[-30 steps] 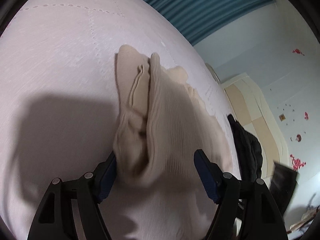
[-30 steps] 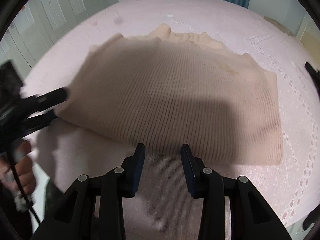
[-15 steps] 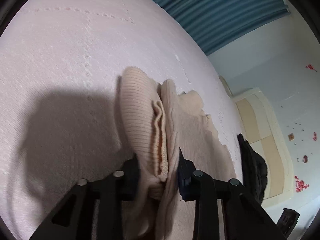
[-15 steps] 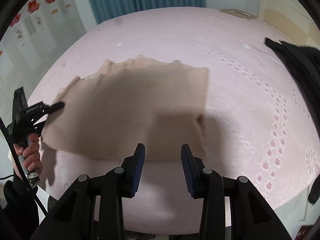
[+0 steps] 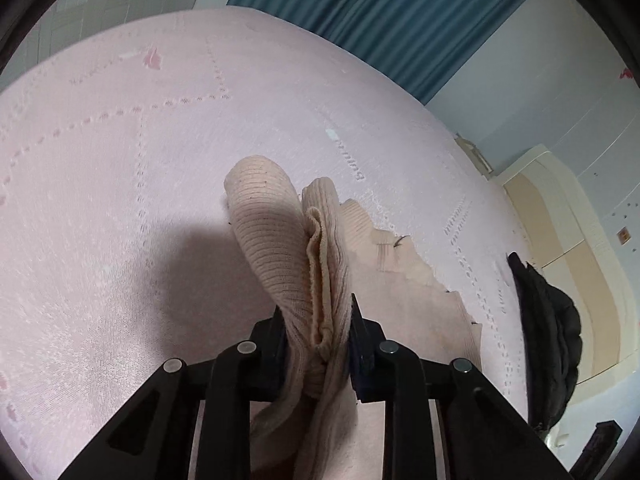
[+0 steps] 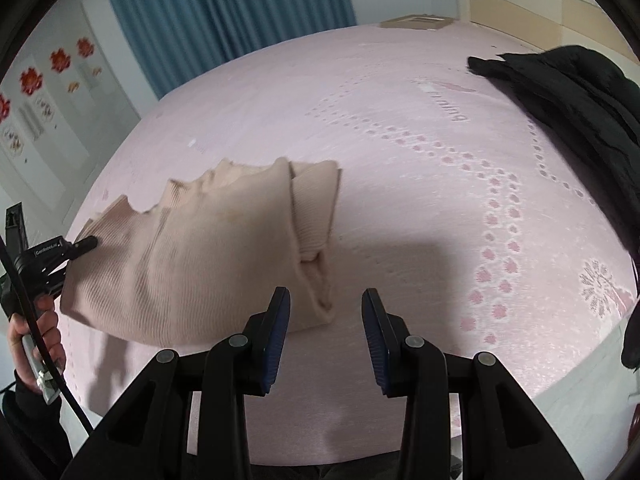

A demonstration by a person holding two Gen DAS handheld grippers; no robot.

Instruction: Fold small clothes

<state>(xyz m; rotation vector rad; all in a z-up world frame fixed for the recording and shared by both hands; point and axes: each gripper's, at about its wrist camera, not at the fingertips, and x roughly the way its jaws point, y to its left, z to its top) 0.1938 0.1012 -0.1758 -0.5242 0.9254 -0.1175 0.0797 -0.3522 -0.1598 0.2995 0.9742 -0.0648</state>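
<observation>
Left gripper [image 5: 318, 334] closing on bunched edge of beige ribbed sweater [image 6: 208, 248], soft, light and floppy, lifted off pink bed [image 6: 420, 152] near its front-left edge; right gripper [image 6: 325, 326] apart and empty, best pinching opposite hem.

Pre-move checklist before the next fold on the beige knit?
1. Left hand-held gripper on the beige knit top: ok, jaws closing on a bunched edge.
2. Right hand-held gripper free: ok, open, nothing between its pads.
3. Top lying flat: not ok, one side is lifted.
4. Pink bed cover beside the top bare for laying it down: ok.
5. Black garment apart from the top: ok.
</observation>
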